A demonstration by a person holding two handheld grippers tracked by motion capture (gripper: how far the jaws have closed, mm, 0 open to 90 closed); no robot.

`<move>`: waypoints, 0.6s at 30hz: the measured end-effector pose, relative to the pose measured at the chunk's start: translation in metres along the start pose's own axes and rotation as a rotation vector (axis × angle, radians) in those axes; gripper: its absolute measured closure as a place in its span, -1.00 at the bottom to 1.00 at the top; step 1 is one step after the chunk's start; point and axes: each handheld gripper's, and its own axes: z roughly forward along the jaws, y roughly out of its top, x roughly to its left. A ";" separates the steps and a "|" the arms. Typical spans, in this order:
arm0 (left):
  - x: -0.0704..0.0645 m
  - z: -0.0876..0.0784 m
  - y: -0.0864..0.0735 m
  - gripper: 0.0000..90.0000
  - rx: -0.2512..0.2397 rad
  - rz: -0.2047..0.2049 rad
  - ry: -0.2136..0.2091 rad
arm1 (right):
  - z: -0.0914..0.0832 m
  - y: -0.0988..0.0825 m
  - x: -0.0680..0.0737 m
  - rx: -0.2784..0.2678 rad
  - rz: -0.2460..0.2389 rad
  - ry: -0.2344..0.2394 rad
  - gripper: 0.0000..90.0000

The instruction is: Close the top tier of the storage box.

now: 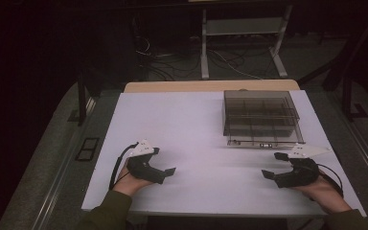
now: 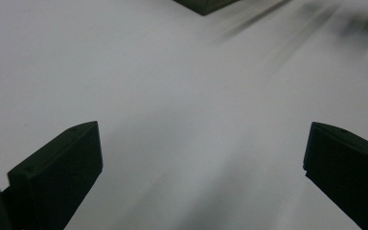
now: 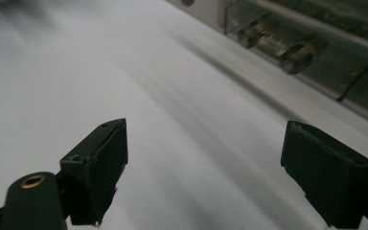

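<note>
1 clear plastic organizer box (image 1: pixel 261 117) with a hinged lid and inner dividers sits on the white table (image 1: pixel 196 124), just ahead of the right gripper (image 1: pixel 274 165) and well off to the far right of the left gripper (image 1: pixel 165 163). both of the 2 grippers rest low with jaws spread wide, holding nothing. the box looks light, stiff and slick, likely to slide if pushed; the thin front lid edge (image 3: pixel 268 45) seems the best place to take hold.
</note>
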 end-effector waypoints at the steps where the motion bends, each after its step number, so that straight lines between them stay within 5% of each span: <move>1: 0.000 0.000 0.000 -1.00 -0.001 -0.002 0.000 | -0.001 0.001 -0.001 -0.002 0.003 0.002 -0.54; 10: 0.000 0.000 0.000 -1.00 -0.001 0.002 -0.003 | -0.011 0.007 -0.005 -0.038 0.014 -0.005 -0.01; 18: -0.001 0.002 0.000 -1.00 0.001 0.002 -0.012 | -0.015 0.012 -0.011 -0.056 0.021 -0.028 0.67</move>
